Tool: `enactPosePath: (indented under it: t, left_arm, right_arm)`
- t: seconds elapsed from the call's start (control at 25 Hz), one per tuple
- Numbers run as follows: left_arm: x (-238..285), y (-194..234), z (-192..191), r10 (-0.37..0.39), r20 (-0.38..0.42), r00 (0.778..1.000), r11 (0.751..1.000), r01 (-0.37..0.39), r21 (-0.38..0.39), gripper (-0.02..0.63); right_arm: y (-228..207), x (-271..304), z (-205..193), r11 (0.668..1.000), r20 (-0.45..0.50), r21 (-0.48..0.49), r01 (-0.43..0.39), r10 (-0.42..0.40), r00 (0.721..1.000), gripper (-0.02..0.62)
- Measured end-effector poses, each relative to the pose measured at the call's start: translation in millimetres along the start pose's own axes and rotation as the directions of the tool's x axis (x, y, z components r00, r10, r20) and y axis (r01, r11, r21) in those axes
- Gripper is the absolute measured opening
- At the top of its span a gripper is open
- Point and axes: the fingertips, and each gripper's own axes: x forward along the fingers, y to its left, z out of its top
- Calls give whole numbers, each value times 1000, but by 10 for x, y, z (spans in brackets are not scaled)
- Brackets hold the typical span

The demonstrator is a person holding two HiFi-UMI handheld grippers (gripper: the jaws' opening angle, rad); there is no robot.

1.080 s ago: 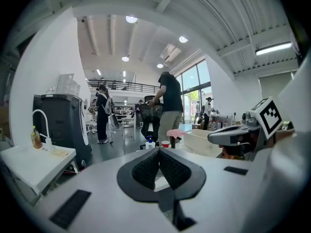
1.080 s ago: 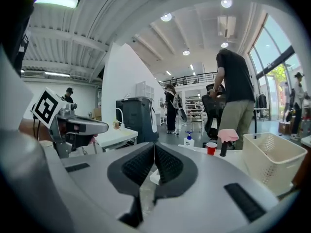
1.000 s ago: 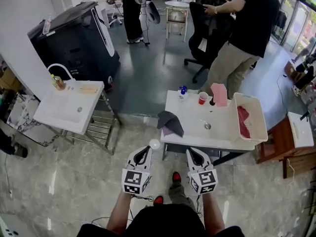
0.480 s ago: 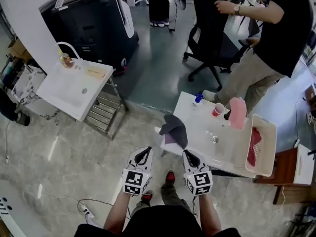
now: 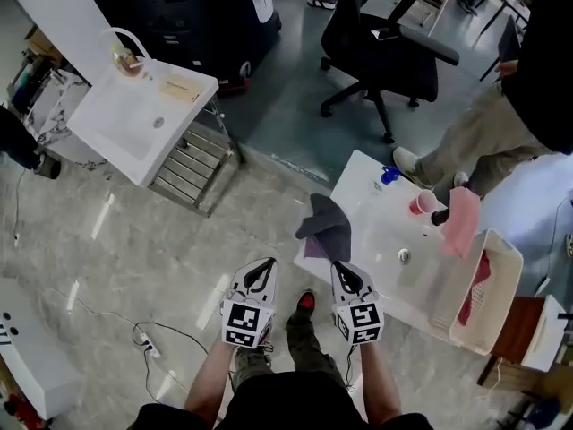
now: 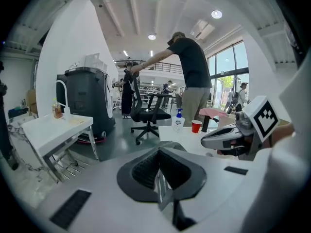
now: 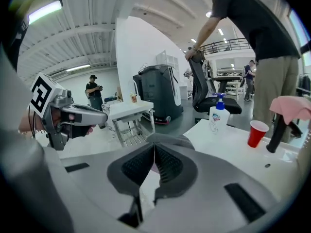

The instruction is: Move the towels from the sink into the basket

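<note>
We see a pale marbled tile floor [image 5: 134, 258] that gives way to darker grey flooring further out (open workshop-type room, strip lights, big windows). A power strip [image 5: 149, 348] and its cable lie on the tiles.

A white sink [image 5: 376, 213] stands just ahead of us. A grey towel [image 5: 326, 225] hangs over its near left corner, and a pink towel [image 5: 462, 219] is draped over the black tap [image 7: 278, 125]. A white basket [image 5: 467, 333] sits at the right end with a red towel [image 5: 475, 289] inside it. A red cup [image 5: 421, 203] and a pump bottle [image 7: 216, 116] stand at the far edge.

A second white sink [image 5: 134, 119] on a metal frame is well apart at upper left, beside a dark machine [image 6: 87, 98]. A black office chair [image 5: 380, 43] stands beyond, and a person [image 7: 262, 47] in a dark shirt stands by the sink's far side.

The left gripper [image 5: 260, 271] and right gripper [image 5: 344, 273] hover side by side short of the sink. Both have their jaws pressed together with nothing between them.

For writing, we see only black-and-white square markers on the gripper cubes. The bottle label is too small to read.
</note>
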Motion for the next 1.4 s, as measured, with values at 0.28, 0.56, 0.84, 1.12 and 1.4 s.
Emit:
enactPosePath:
  t: [0.28, 0.56, 0.84, 1.12, 1.4]
  left_arm:
    - [188, 17, -196, 7, -48, 999, 999, -9, -39, 8]
    - [305, -76, -320, -18, -88, 996, 999, 14, -50, 8]
    - [303, -2, -413, -13, -112, 994, 997, 4, -80, 8]
    - [308, 55, -530, 2, -138, 990, 996, -14, -87, 8]
    - [299, 67, -553, -1, -143, 990, 994, -14, -105, 8]
  right_arm:
    - [-119, 253, -216, 999, -57, -7, -34, 33, 998, 31]
    - [-87, 541, -444, 996, -145, -27, -79, 75, 987, 210]
    - [-158, 773, -640, 996, -219, -68, -62, 45, 975, 225]
    - [-162, 837, -762, 993, -273, -104, -51, 21, 962, 224]
    - [-197, 828, -771, 991, -284, -133, -12, -27, 959, 185]
